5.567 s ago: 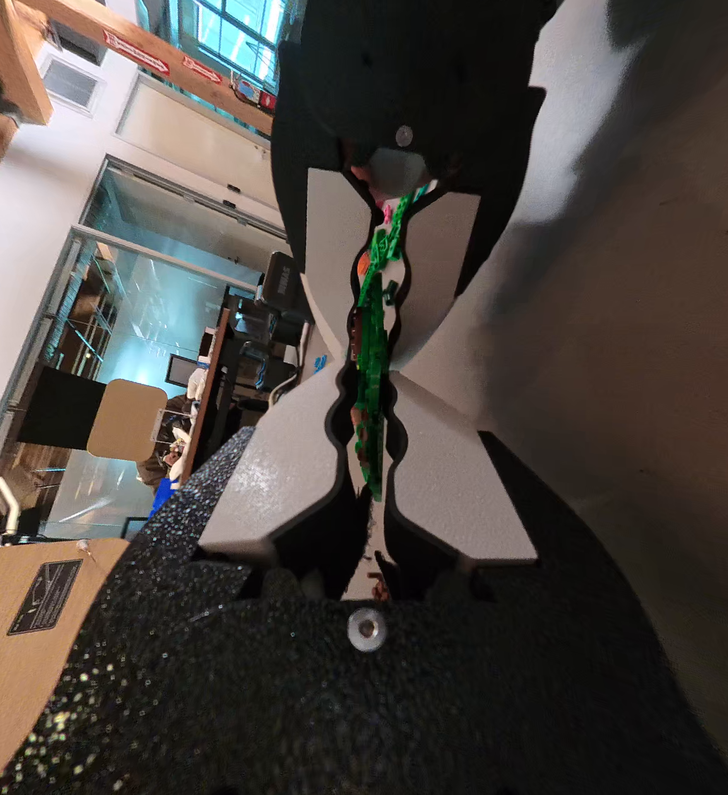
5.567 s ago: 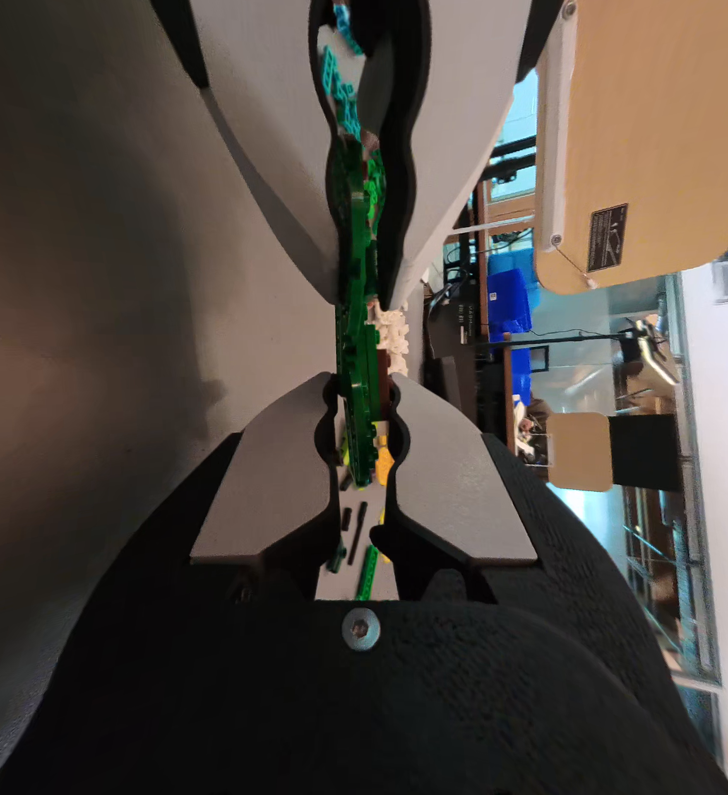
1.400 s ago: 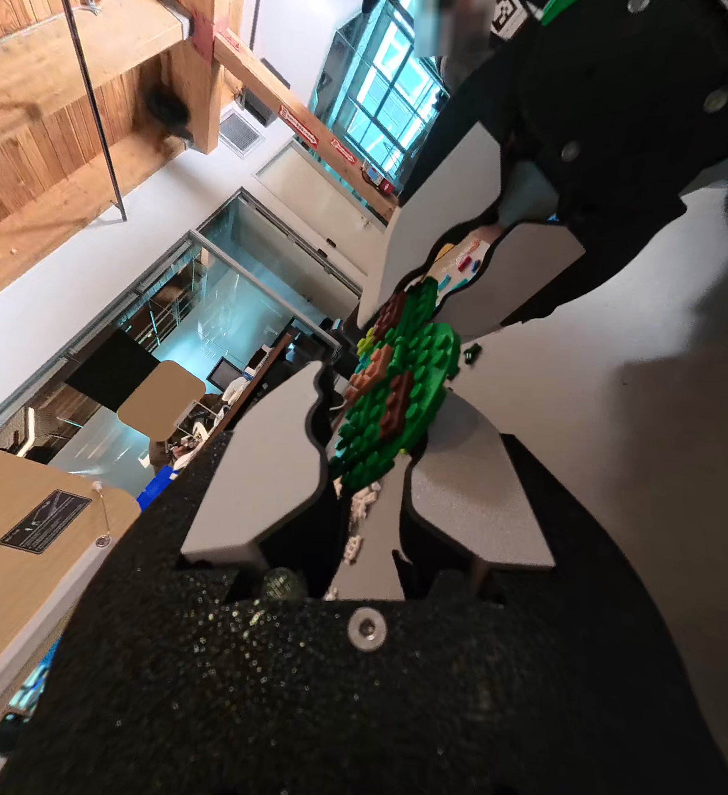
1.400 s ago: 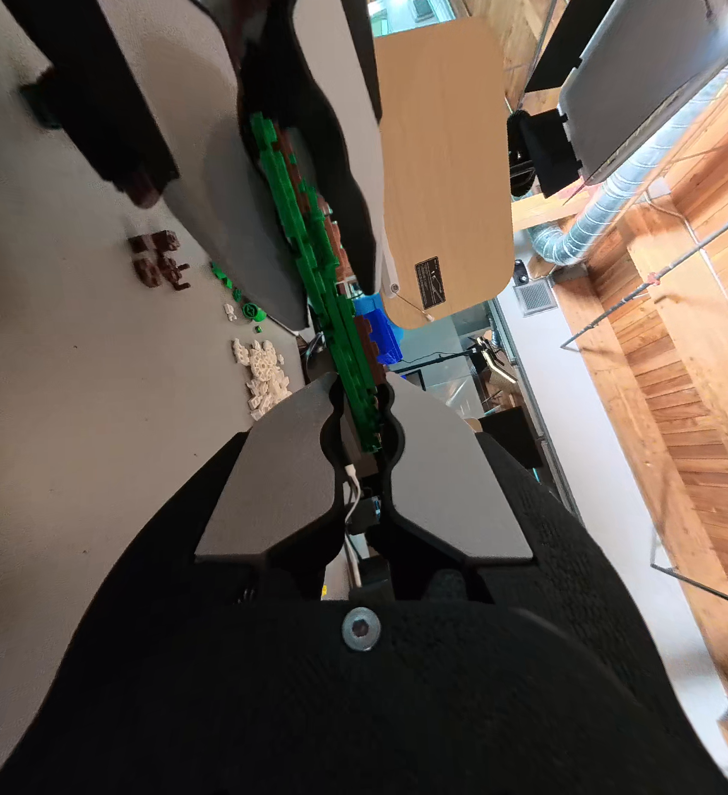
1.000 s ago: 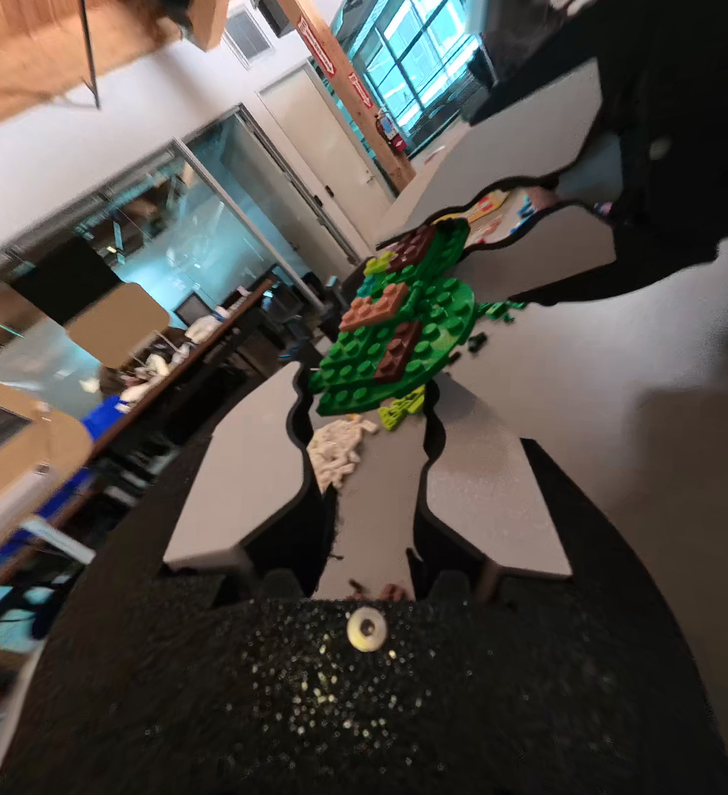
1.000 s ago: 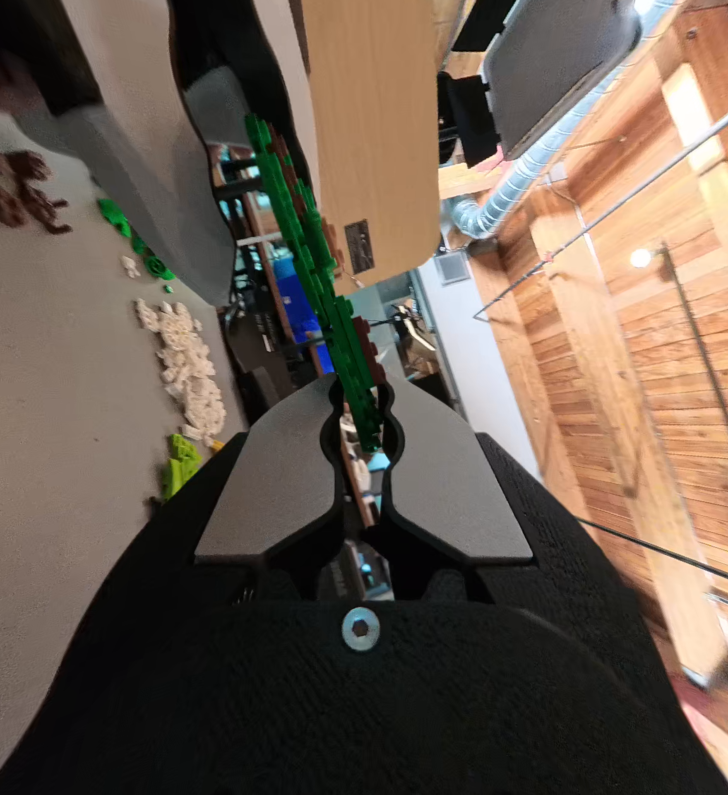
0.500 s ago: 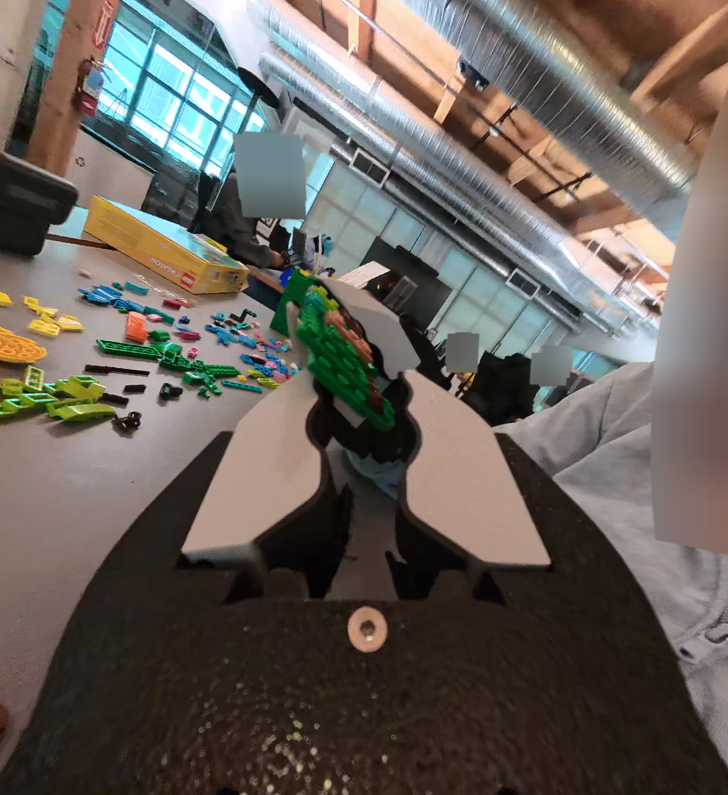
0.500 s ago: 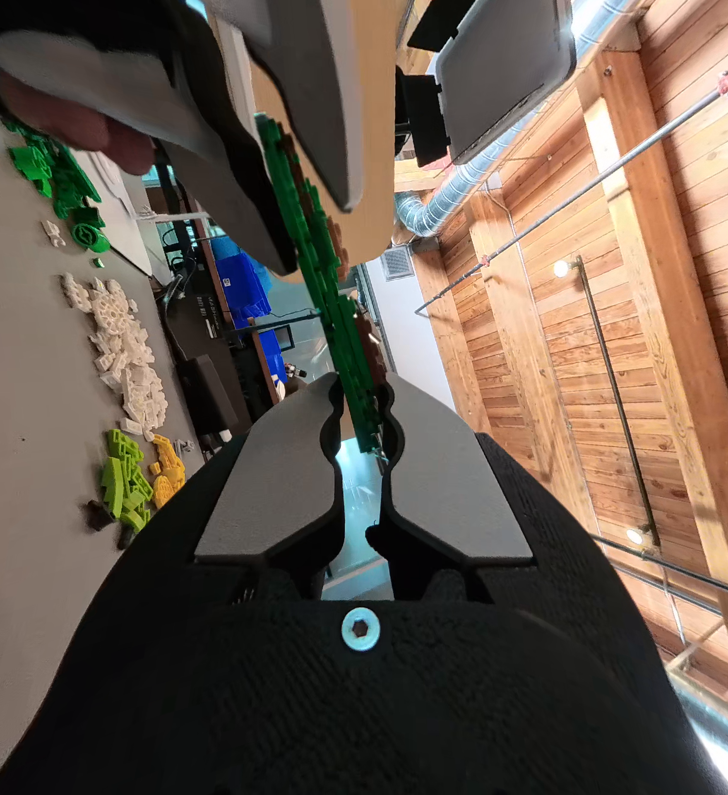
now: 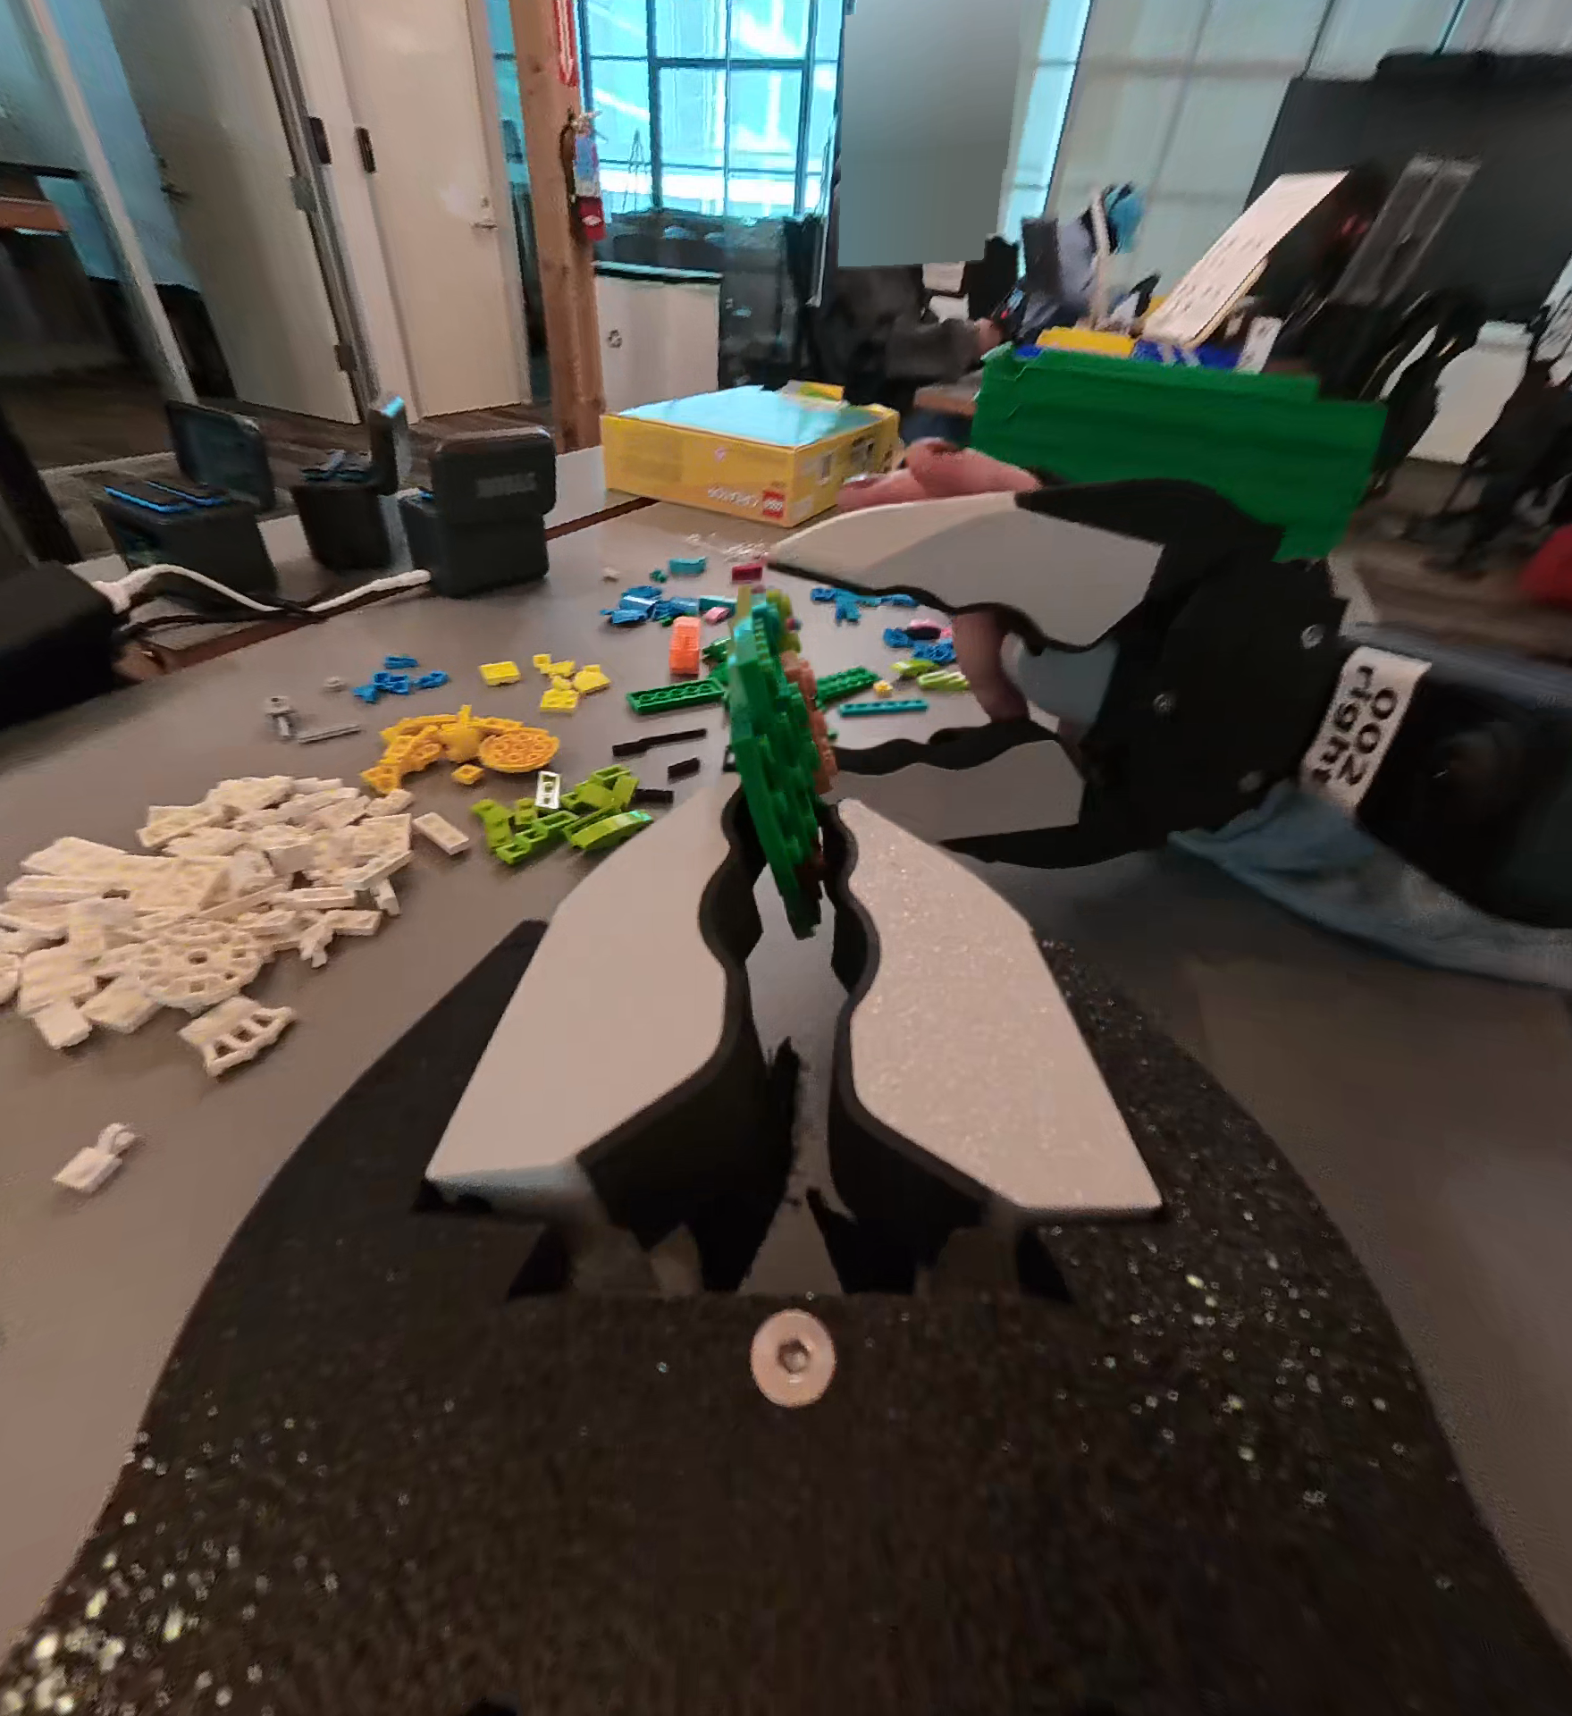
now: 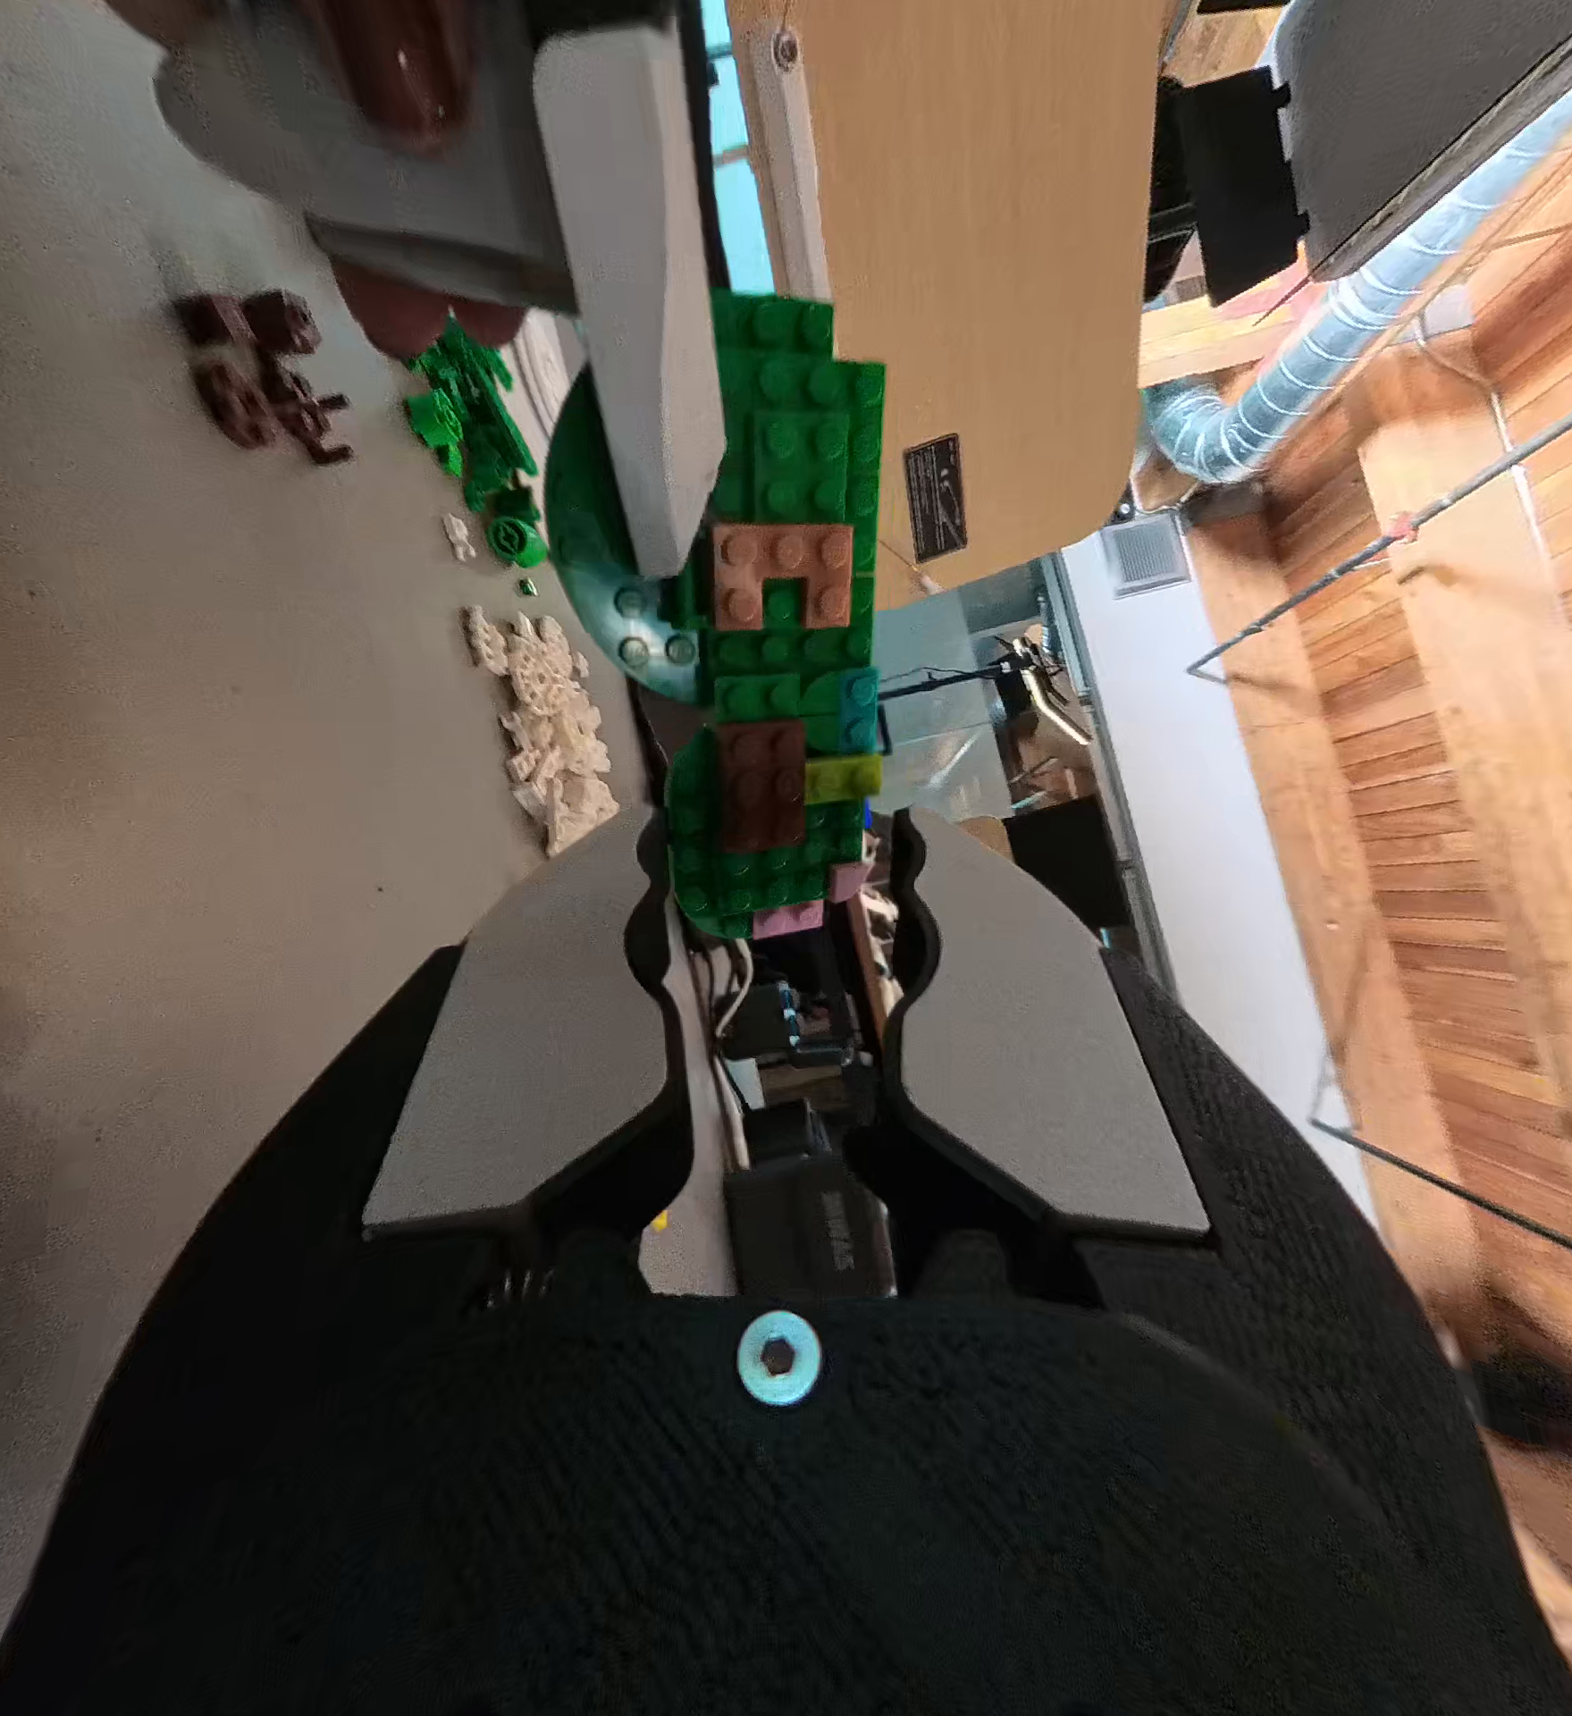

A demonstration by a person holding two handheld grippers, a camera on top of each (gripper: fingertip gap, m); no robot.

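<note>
Left claw (image 9: pixel 786 864): fingers close together, clamped on the near edge of the green brick plate (image 9: pixel 777 761), which stands on edge between the pads. The plate carries brown bricks on its right face and rises clear of the tabletop (image 9: pixel 206 1068).

Right claw (image 10: pixel 777 891): jaws well apart. In the right wrist view the plate's near end, with pink bricks, sits in the gap; the right pad stands clear of it. Contact at the left pad: cannot tell. In the left wrist view the right claw comes in from the right, one finger above the plate's far end, one below.

Pose: left claw roughly level, pointing far across the tabletop. Right claw rolled on its side, tabletop running up the left of its view; a person's fingers show at its handle.

Around: white pieces (image 9: pixel 169 891) near left, lime pieces (image 9: pixel 568 817) and yellow pieces (image 9: pixel 466 747) beyond, blue pieces and a yellow box (image 9: pixel 745 455) farther off. Brown pieces (image 10: pixel 262 385) show in the right wrist view.

Change from earlier frames: half a second ago the right claw was pinched on the plate's edge and the left jaws stood wider. Now the left has closed on the plate and the right has opened. Left camera has swung down to face the tabletop
</note>
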